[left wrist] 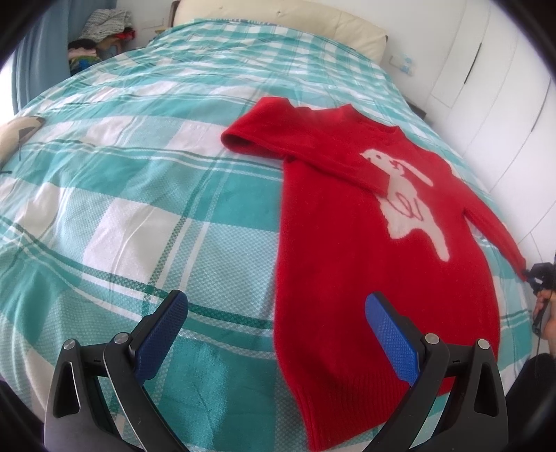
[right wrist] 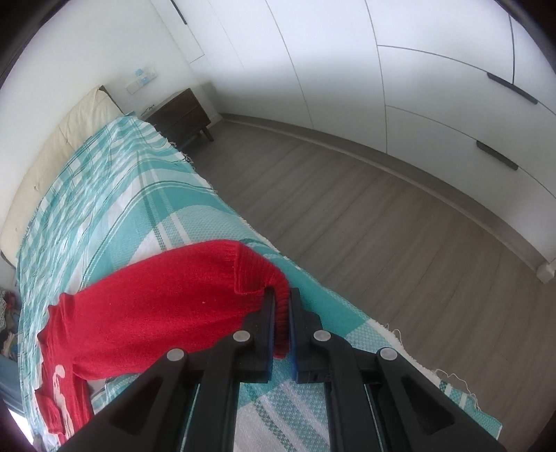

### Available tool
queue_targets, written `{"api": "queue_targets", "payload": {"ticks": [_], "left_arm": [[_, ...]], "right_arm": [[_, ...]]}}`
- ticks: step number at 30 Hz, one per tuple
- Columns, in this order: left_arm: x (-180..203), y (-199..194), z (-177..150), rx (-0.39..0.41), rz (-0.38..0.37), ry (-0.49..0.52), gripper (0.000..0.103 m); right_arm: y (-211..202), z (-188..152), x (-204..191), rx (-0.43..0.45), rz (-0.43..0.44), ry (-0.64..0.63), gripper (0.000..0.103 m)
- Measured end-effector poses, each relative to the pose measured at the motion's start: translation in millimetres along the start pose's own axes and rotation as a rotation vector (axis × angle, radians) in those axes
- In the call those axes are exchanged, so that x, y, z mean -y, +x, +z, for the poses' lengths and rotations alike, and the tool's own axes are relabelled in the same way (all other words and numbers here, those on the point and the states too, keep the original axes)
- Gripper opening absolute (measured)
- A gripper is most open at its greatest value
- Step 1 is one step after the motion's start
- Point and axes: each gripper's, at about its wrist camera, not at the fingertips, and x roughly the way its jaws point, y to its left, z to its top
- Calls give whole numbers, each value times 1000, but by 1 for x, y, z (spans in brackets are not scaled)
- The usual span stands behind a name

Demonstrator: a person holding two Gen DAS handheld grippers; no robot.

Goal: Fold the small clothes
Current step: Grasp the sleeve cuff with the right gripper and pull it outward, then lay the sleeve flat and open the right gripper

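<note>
A small red sweater (left wrist: 347,250) with a white rabbit on its front lies flat on the checked bedspread (left wrist: 139,194). Its left sleeve is folded across the chest. My left gripper (left wrist: 278,333) hovers open above the sweater's hem, one blue pad over the red knit, the other over the bedspread. My right gripper (right wrist: 282,306) is shut on the ribbed cuff (right wrist: 281,313) of the sweater's right sleeve (right wrist: 166,306), near the bed's side edge. In the left wrist view that gripper (left wrist: 537,274) shows small at the far right, at the end of the stretched sleeve.
A cream headboard (left wrist: 278,24) stands at the far end of the bed. Clothes are piled (left wrist: 100,38) in the far left corner. White wardrobe doors (right wrist: 417,87), a wooden floor (right wrist: 382,215) and a dark nightstand (right wrist: 180,114) lie beside the bed.
</note>
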Motion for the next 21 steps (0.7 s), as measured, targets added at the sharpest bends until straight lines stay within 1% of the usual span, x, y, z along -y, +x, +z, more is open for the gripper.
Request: {"api": "queue_targets", "payload": {"ticks": [2, 5, 7, 8, 9, 10, 11, 13, 15, 16, 18, 19, 20, 21], "left_arm": [[2, 1, 0, -7, 0, 8, 102], [6, 3, -2, -14, 14, 35, 102], [8, 2, -3, -9, 24, 47, 102], [9, 0, -2, -2, 26, 52, 102], [10, -3, -1, 12, 32, 61, 102], [12, -8, 3, 31, 45, 72, 102], [15, -14, 9, 53, 54, 86, 102], [22, -31, 28, 117, 40, 118, 102], [33, -45, 55, 190, 20, 160, 102], [41, -50, 69, 222, 9, 184, 102], [57, -50, 96, 281, -46, 233, 102], [67, -43, 107, 286, -77, 268, 102], [78, -30, 117, 263, -102, 311, 102], [88, -13, 124, 220, -120, 362, 102]], "right_arm": [[4, -1, 2, -19, -7, 2, 5], [2, -1, -1, -12, -21, -25, 6], [1, -1, -2, -6, -15, -30, 8], [-2, -2, -1, 8, -3, -24, 14], [-4, -2, 2, 18, -3, -10, 18], [-9, -2, 6, 31, -8, 9, 29], [-14, -2, 10, 49, -18, 29, 42], [-32, -3, 17, 100, -63, 64, 53], [-59, -4, 23, 181, -110, 87, 53], [-75, -6, 22, 233, -111, 96, 53], [-108, -14, 9, 327, -58, 80, 55], [-121, -21, -2, 361, -17, 56, 59], [-132, -29, -15, 387, 29, 26, 62], [-139, -36, -32, 400, 81, -10, 64]]}}
